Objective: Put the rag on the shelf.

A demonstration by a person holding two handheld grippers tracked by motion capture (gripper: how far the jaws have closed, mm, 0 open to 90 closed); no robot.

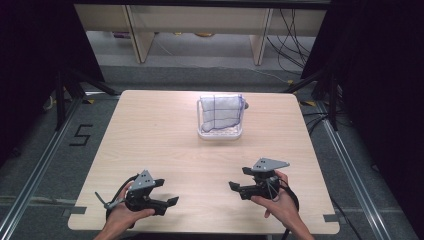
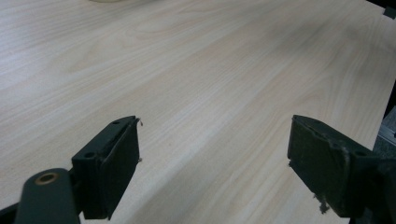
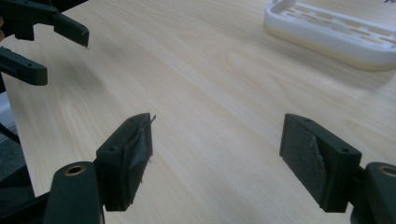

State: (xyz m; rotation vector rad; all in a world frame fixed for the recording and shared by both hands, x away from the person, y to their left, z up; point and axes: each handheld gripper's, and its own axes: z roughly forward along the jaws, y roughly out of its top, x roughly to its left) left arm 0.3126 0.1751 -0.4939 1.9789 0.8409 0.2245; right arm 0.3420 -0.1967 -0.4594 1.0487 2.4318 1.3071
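Note:
A white slatted rack [image 1: 220,131] stands on the wooden table [image 1: 165,135] toward the far middle, with a white cloth with blue lines [image 1: 219,113] draped over it. In the right gripper view the rack's base [image 3: 336,35] lies at the upper right. My left gripper [image 1: 169,193] rests near the front left edge, held by a hand, jaws wide apart with bare wood between them [image 2: 212,154]. My right gripper [image 1: 239,180] sits at the front right, pointing left, also open and holding nothing [image 3: 217,154]. The left gripper's fingers [image 3: 42,32] appear at the upper left of the right gripper view.
Table legs and cables [image 1: 295,45] lie on the grey floor beyond the table. A floor marking "5" [image 1: 81,135] sits left of the table. Metal rails [image 1: 30,175] run along both sides. The table's front edge is close behind both hands.

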